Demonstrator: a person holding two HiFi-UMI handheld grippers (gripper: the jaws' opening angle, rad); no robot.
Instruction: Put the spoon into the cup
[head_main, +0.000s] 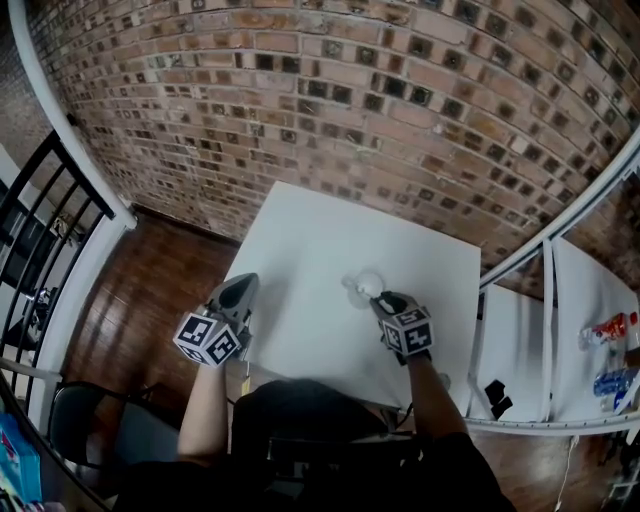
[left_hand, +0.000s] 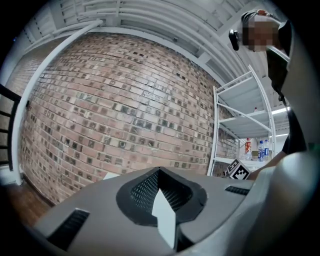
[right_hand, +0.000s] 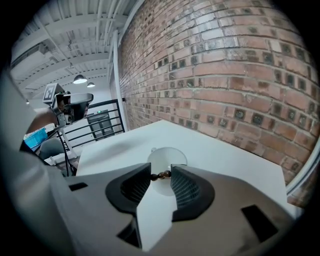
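- The right tongs (right_hand: 161, 170) were closed on a thin brown beaded piece, judged to be the handle of the spoon (right_hand: 161, 175). It was pinched at the very tips of the jaws.
- Risk at the grip: the hold was narrow and on rounded beads, so the spoon could swivel or slip out if the tongs were tilted or jolted on the way to the cup (right_hand: 175, 156).
- Risk at the cup: it looked light and stood free, with nothing steadying it. A spoon end or jaw striking its rim could push it along the table (right_hand: 225, 155) or tip it.
- Risk of a miss: neither end of the spoon was visible, so letting go early could drop it beside the cup rather than inside.
- Position: the spoon lay crosswise between the jaw tips, on the near side of the cup and above its mouth. Whether any part had entered the cup could not be told.
- The left tongs (left_hand: 159, 175) were closed on nothing, held level, well to the left of the cup and clear of it.
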